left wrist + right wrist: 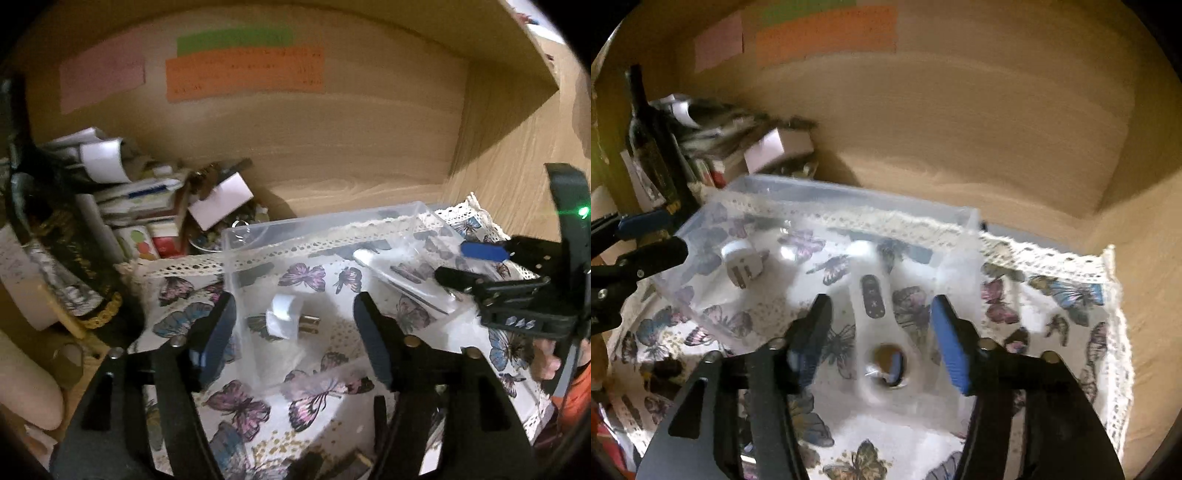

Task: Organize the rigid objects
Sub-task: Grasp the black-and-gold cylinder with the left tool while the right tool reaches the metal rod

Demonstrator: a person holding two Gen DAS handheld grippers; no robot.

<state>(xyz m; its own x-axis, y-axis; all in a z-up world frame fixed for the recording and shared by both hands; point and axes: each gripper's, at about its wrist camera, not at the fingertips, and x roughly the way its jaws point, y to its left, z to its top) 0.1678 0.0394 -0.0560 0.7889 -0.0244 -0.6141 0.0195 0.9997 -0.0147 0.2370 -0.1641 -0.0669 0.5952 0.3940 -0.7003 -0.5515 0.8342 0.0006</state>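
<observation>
A clear plastic box (332, 225) (849, 195) stands on a butterfly-print cloth (258, 402) (1052, 295). A white plug adapter (284, 317) (742, 264) lies inside it on the left. A white remote-like device (873, 302) with dark buttons and a round hole lies inside on the right; it also shows in the left wrist view (402, 277). My left gripper (295, 325) is open, its fingers either side of the adapter at the box's near wall. My right gripper (881, 328) is open around the white device, not touching it; it shows in the left wrist view (469, 266).
A heap of papers, cartons and small boxes (147, 199) (738, 147) fills the back left corner. A dark bottle (650, 140) stands at the left. Wooden walls enclose the space, with coloured paper notes (243, 70) on the back wall.
</observation>
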